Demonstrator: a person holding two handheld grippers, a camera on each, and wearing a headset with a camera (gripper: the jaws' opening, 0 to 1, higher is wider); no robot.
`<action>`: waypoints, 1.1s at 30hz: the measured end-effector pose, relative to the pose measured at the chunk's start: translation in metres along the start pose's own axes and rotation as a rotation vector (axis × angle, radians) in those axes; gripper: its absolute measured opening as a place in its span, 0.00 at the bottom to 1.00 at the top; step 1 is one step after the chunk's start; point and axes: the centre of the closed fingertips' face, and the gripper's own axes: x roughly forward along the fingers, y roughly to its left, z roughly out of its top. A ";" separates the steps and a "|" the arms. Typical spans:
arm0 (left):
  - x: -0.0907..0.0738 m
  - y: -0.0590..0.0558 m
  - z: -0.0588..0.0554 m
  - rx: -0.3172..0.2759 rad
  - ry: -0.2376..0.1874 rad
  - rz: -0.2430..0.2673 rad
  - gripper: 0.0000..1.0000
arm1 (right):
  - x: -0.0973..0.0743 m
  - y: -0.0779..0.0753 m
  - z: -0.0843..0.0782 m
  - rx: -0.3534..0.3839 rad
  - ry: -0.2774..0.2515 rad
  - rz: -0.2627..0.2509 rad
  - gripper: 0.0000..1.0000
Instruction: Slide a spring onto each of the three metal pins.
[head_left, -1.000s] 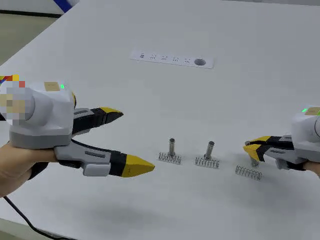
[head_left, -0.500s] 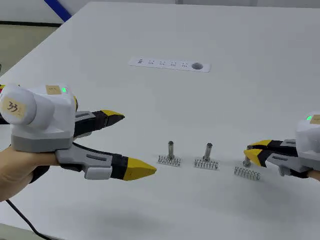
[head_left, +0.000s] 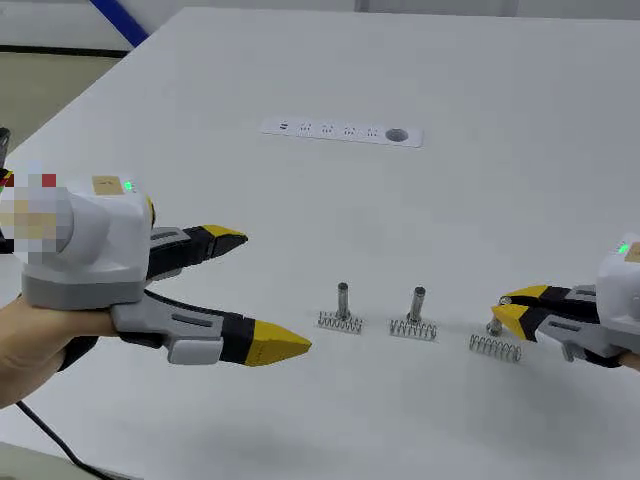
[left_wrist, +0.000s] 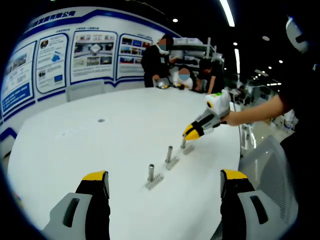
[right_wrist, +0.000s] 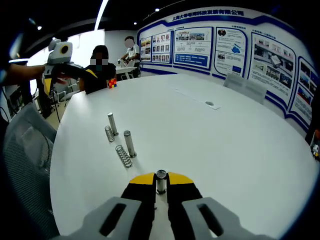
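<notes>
Judging by how things lie, the job is at its very first pin. All three springs lie flat on the desk (head_left: 450, 200), each just beside the foot of its own upright pin, and none is threaded on yet.

The right claw (head_left: 512, 305) has its jaws drawn nearly together at the end pin (right_wrist: 160, 181). In the right gripper view the top of that pin sits in the narrow slot between the yellow tips, which looks like a pinch at the very tips. In the head view the pin stands on the desk right under those tips. The end spring (head_left: 495, 347) lies just in front of it, untouched.

The left claw (head_left: 265, 290) hangs above the desk with its jaws spread wide and nothing between them, well apart from the row. The middle pin (head_left: 417, 299) and the far pin (head_left: 343, 295) stand free, with the middle spring (head_left: 414, 328) and the far spring (head_left: 339, 321) at their bases.

The next move probably calls for the open claw to cross to the end spring and take it lightly by its coils. The spring's bore must then be lined up with the steadied pin's top, which means clearing the claw tips off that top first. A hard squeeze would likely make the spring flick away.
</notes>
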 end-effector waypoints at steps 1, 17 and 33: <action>0.000 0.000 0.000 -0.001 -0.002 0.000 0.94 | 0.000 0.000 0.000 0.015 -0.005 0.006 0.09; 0.000 0.000 -0.002 -0.003 0.005 0.005 0.94 | -0.002 0.001 -0.005 0.053 -0.004 0.026 0.10; 0.004 -0.003 -0.004 -0.005 0.011 -0.008 0.94 | -0.014 0.008 -0.021 0.070 -0.016 0.103 0.19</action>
